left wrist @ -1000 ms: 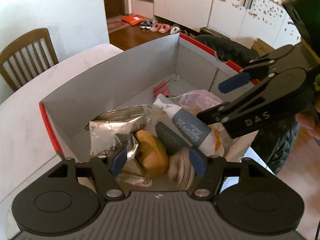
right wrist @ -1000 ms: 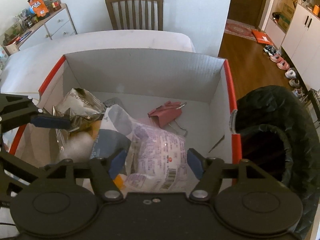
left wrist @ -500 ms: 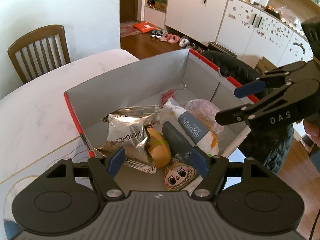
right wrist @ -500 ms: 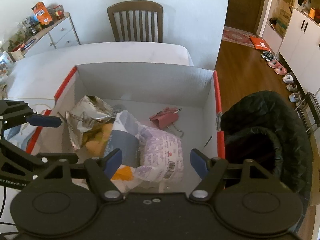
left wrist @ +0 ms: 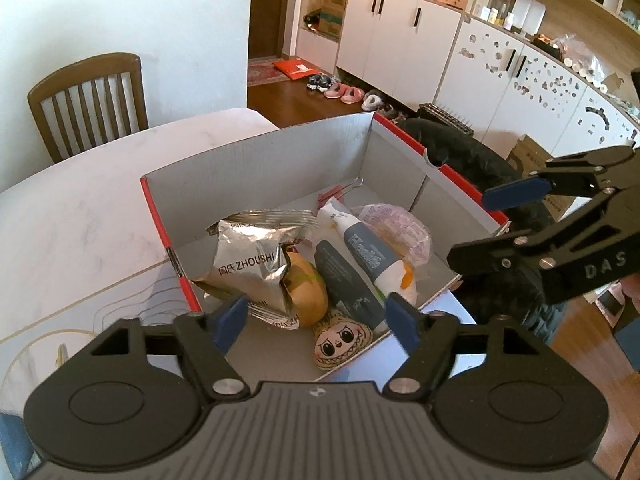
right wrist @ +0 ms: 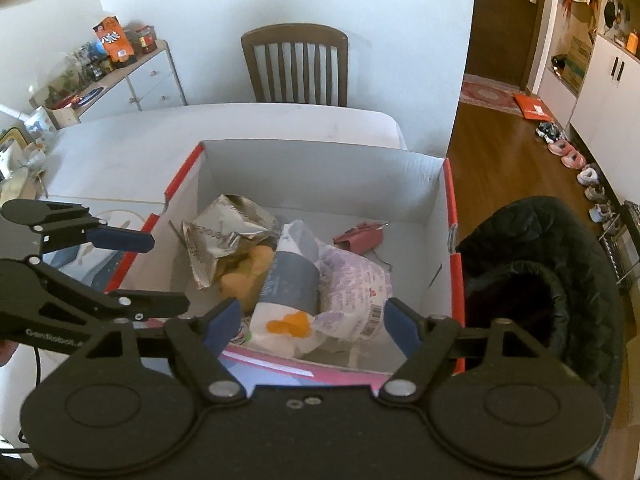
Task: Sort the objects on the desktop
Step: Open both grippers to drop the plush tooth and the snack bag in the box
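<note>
The cardboard box is sitting on the white bench, holding a silver snack bag, a doll and pouches. Both the left tongs and right tongs are hovering above it, opening wider, gripping nothing.

Two fisheye views, each mounted on a handheld gripper and looking forward and steeply down along its two blue-tipped fingers. The left wrist view sits above the near-left corner of an open cardboard box on a white bench, facing toward white cabinets and a doorway. The right wrist view looks from the box's near edge toward a wooden chair against the wall. Both are close above the box and share its contents. Each view catches the other gripper at its edge: right gripper, left gripper.
</note>
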Motion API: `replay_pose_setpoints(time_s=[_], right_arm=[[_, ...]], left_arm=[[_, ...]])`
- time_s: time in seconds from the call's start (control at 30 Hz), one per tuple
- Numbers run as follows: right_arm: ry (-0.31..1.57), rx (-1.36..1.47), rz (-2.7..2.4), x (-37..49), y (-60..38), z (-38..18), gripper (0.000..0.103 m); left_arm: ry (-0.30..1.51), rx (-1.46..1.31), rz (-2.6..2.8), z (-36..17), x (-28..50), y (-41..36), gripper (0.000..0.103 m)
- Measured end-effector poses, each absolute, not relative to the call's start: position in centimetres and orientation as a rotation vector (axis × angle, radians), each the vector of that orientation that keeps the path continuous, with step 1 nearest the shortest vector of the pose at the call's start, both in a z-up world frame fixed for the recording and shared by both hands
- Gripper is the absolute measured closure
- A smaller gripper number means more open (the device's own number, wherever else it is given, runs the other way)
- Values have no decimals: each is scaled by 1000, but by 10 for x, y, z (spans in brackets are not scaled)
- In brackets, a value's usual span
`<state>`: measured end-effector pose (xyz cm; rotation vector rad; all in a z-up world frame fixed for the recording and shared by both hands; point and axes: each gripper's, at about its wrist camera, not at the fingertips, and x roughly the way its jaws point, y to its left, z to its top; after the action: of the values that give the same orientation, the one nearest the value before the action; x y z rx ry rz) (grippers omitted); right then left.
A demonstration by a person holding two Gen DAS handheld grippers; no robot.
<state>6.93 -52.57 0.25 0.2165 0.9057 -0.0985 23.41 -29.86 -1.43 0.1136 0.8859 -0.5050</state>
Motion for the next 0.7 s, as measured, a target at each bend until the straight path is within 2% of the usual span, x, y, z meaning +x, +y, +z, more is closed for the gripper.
replay_pose_setpoints(time_s=[0.23, 0.3, 0.37, 0.4, 0.7], right_arm=[[892, 211, -87, 59, -514, 10, 17], [888, 207, -84, 57, -510, 12, 16], [884, 204, -84, 55, -507, 14, 15], [882, 203, -85, 54, -505, 14, 15], [872, 192, -99, 46, -494, 16, 13]], left_arm=[[849, 107, -487, -10, 225, -295, 17], [849, 102, -490, -9, 223, -294, 13], [848, 97, -496, -8, 221, -293, 3], [843, 97, -497, -8, 220, -293, 2], [838, 86, -505, -8, 211, -287, 1]])
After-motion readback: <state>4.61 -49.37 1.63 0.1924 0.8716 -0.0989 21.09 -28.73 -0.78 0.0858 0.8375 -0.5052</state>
